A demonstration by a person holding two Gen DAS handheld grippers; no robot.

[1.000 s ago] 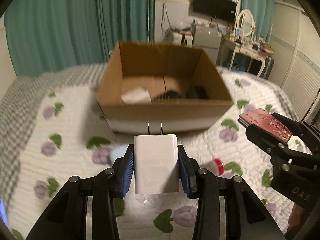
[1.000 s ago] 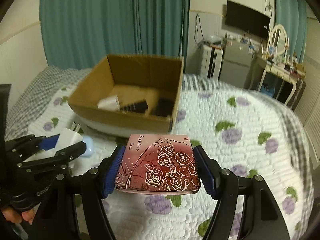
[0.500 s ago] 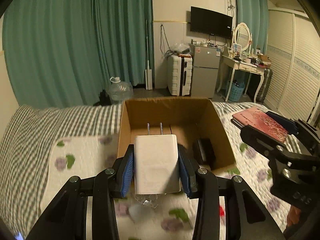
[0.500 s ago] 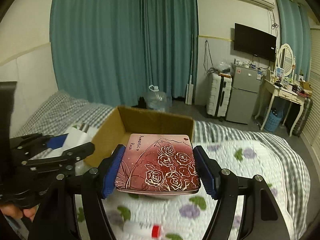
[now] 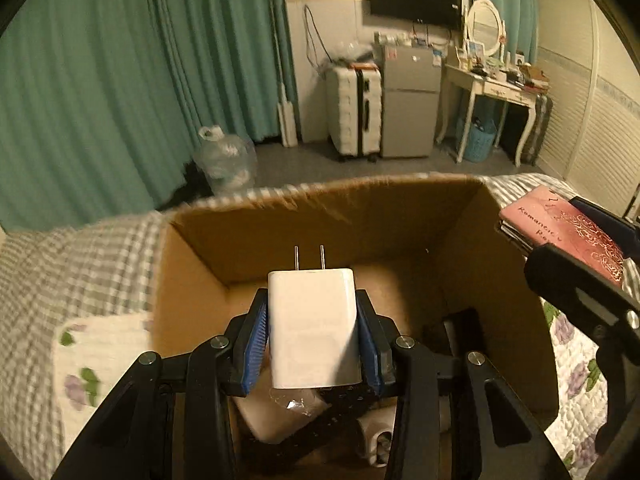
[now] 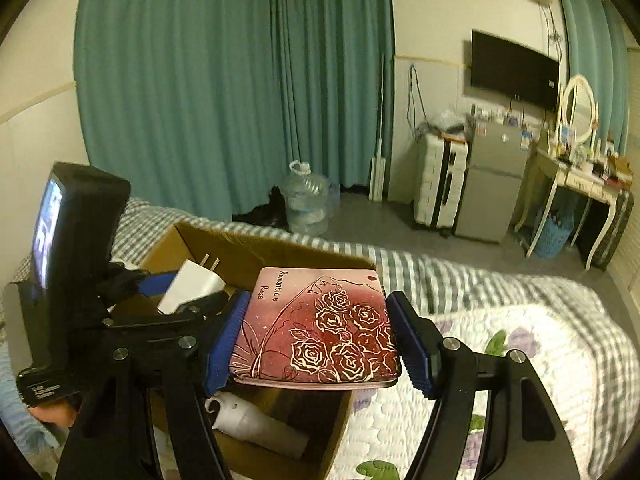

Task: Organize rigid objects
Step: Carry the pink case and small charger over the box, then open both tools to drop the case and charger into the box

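Note:
My left gripper is shut on a white plug charger, prongs pointing away, held over the open cardboard box. My right gripper is shut on a flat pink case with gold roses, held over the box's right edge. The charger and left gripper show at the left of the right wrist view; the pink case shows at the right of the left wrist view. Inside the box lie a white bottle-like object and dark items.
The box sits on a bed with a white floral quilt and a grey checked blanket. Beyond the bed are teal curtains, a water jug, a suitcase, a small fridge and a dressing table.
Both grippers have moved forward and up over the box with their objects still held. The box now fills the lower view, seen from above.

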